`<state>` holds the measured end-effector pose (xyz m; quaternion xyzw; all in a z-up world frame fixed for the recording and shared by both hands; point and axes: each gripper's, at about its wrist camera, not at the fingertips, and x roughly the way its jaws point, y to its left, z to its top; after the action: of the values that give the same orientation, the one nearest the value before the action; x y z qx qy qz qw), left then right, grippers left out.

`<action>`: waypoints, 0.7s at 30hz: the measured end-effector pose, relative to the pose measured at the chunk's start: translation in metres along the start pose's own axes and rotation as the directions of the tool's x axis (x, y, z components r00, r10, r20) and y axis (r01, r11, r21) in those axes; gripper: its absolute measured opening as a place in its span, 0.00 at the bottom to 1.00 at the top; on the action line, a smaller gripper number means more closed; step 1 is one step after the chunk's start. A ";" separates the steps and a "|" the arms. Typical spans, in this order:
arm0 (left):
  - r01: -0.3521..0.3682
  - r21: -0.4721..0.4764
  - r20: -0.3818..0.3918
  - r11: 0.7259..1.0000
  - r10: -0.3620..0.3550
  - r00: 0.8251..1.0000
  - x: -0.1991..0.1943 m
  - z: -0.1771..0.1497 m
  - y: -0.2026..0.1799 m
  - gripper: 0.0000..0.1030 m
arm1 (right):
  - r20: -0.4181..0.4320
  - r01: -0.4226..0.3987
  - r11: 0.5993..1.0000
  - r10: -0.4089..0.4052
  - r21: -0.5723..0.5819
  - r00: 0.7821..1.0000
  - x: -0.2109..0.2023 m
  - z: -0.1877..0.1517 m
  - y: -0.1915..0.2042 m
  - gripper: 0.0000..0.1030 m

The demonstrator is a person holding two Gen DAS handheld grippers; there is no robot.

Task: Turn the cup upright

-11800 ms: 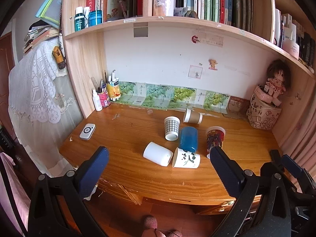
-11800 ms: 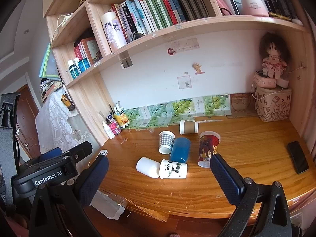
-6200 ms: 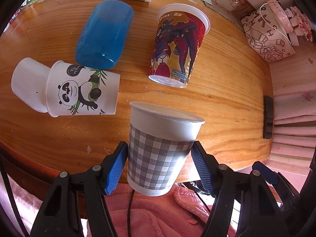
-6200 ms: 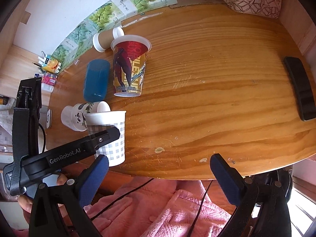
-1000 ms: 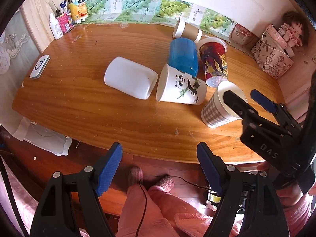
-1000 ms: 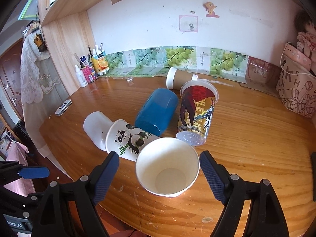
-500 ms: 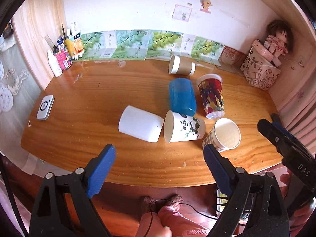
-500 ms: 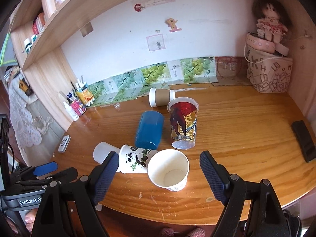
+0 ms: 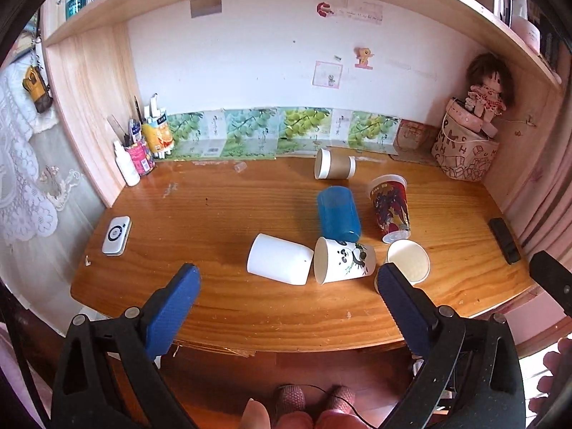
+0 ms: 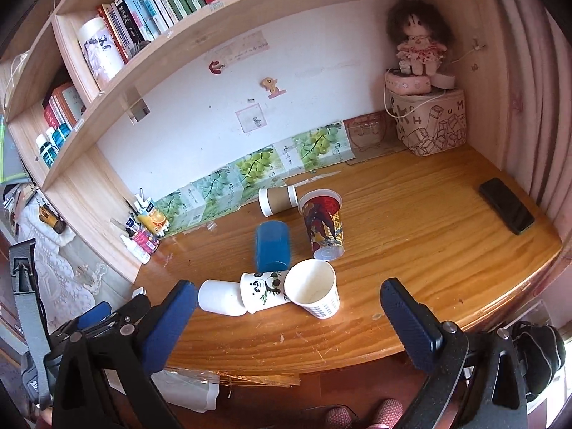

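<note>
The grey checked paper cup [image 10: 314, 291] stands upright near the desk's front edge, mouth up; it also shows in the left wrist view [image 9: 409, 261]. A panda cup [image 10: 262, 290], a white cup [image 10: 218, 297], a blue cup [image 10: 272, 246] and a brown cup [image 10: 277, 200] lie on their sides. A red printed cup [image 10: 323, 224] stands upside down. My left gripper [image 9: 286, 307] and right gripper [image 10: 289, 316] are both open, empty and held back off the desk's front edge.
A black phone [image 10: 506, 210] lies at the desk's right end. A white device [image 9: 116, 239] lies at the left end. Pen pots and bottles [image 9: 143, 150] stand at the back left, a patterned basket with a doll [image 9: 464, 150] at the back right.
Both grippers have pulled back and up from the desk. The checked cup, held by the right gripper a second ago, now stands free and upright.
</note>
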<state>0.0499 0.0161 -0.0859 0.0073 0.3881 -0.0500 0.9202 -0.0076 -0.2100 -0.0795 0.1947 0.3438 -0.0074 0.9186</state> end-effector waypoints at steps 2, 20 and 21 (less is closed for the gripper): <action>0.001 -0.005 0.026 1.000 -0.001 1.000 -0.013 0.000 -0.004 0.97 | -0.005 -0.003 1.000 0.003 -0.018 1.000 -0.011 -0.002 0.002 1.00; 0.013 -0.050 0.331 0.999 0.005 0.944 -0.111 0.008 -0.030 1.00 | 0.199 -0.007 0.976 0.052 -0.217 0.979 -0.097 -0.003 0.026 1.00; 0.010 -0.048 0.337 0.999 0.007 0.942 -0.112 0.008 -0.030 1.00 | 0.217 -0.005 0.975 0.054 -0.220 0.975 -0.100 -0.002 0.025 1.00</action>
<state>-0.0253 -0.0049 0.0004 -0.0244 0.2262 -0.0417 0.9729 -0.0811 -0.1978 -0.0087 0.0958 0.2352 0.0223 0.9670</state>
